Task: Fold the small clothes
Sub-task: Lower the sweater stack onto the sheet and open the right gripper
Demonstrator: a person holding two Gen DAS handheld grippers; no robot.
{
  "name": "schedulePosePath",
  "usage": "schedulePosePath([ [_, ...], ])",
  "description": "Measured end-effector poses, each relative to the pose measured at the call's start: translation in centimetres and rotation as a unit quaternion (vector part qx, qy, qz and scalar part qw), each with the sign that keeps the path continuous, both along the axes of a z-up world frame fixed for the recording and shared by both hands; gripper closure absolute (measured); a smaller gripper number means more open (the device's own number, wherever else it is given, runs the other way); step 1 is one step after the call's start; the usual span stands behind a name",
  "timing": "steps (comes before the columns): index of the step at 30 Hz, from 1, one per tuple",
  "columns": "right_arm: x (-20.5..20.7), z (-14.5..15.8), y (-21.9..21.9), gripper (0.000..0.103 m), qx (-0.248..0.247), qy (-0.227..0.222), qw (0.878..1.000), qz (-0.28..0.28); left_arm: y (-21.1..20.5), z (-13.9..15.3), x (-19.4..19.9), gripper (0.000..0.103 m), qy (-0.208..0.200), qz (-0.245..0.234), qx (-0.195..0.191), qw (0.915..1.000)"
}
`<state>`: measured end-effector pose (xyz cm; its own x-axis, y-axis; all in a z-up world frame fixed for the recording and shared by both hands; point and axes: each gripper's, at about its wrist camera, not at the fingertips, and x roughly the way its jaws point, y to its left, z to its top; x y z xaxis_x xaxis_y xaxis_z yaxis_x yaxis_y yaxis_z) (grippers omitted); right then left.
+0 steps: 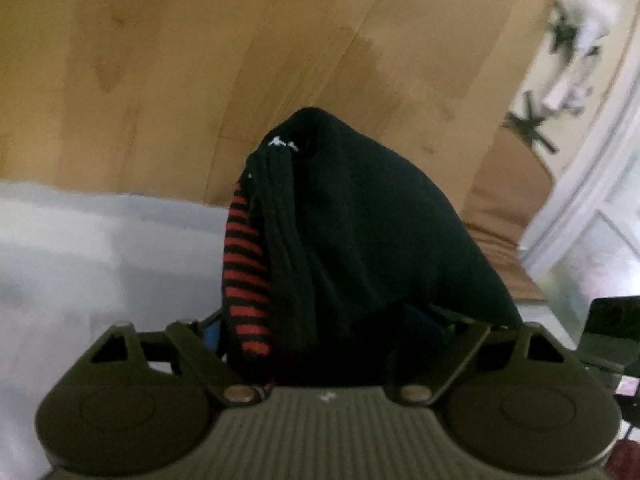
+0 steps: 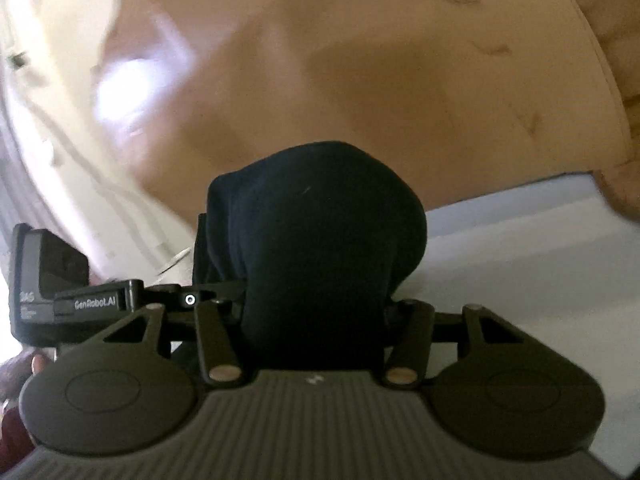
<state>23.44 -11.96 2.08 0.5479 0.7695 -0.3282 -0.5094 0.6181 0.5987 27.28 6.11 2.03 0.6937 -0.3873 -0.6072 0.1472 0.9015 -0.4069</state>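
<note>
A bunched black garment with a red-and-black striped part fills the left wrist view. It lies between the fingers of my left gripper and hides them, apart from a bit of blue pad touched by the stripes. The jaws stand wide, closed on the bundle. In the right wrist view a black bundle sits pinched at its waist in my right gripper, whose fingertips are covered. The left gripper's camera housing is close at the left.
A white surface lies below and left of the bundle, and also shows low on the right. Beyond it is wooden floor. A white door frame and a blurred white object on dark legs stand far right.
</note>
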Motion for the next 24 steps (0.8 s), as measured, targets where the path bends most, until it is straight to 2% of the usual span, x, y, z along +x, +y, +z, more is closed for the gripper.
schedulePosePath([
  [2,3.3,-1.4,-0.2,0.043,-0.010,0.047,0.999,-0.015,-0.7,-1.7,3.3,0.013,0.027,-0.001,0.006,0.9996],
  [3,4.4,-2.2,-0.3,0.041,-0.016,0.075,0.997,-0.032,-1.2,-2.6,4.4,0.000,0.032,-0.002,0.008,0.9995],
  [4,4.4,-2.6,-0.6,0.038,-0.014,0.077,0.996,-0.046,-1.4,-3.2,4.9,0.000,0.025,0.000,0.001,0.9997],
  [5,3.9,-2.8,-1.1,0.035,-0.012,0.067,0.996,-0.059,-1.2,-4.2,5.1,0.000,0.023,-0.010,-0.036,0.9990],
  [6,3.4,-2.8,-1.5,0.025,-0.017,0.069,0.994,-0.078,-0.7,-5.1,4.9,0.000,0.027,-0.011,-0.074,0.9968],
  [7,3.3,-2.4,-1.7,0.018,-0.021,0.066,0.994,-0.084,-0.5,-5.2,4.7,0.000,0.026,-0.010,-0.085,0.9960],
  [9,2.8,-2.4,-2.3,0.017,-0.007,0.039,0.995,-0.088,-0.9,-4.2,3.5,0.000,0.004,0.000,-0.050,0.9987],
  [13,1.2,-1.7,-3.2,0.017,0.018,0.001,0.994,-0.107,-1.4,-3.3,-0.2,0.000,-0.009,0.036,-0.016,0.9992],
  [16,-1.3,0.0,-3.1,0.017,0.005,-0.049,0.990,-0.130,-1.8,-2.2,-4.2,0.000,-0.024,0.069,0.025,0.9970],
  [19,-6.3,2.0,-3.2,0.015,-0.026,-0.086,0.981,-0.173,-1.7,0.4,-7.9,0.000,-0.016,0.098,0.074,0.9923],
  [22,-12.7,0.4,-4.2,0.013,-0.028,-0.052,0.981,-0.185,-2.3,1.6,-11.8,0.000,-0.022,0.102,0.111,0.9883],
  [24,-16.3,-1.0,-4.2,0.013,-0.061,-0.036,0.980,-0.185,-2.6,1.6,-14.2,0.000,-0.030,0.114,0.146,0.9823],
])
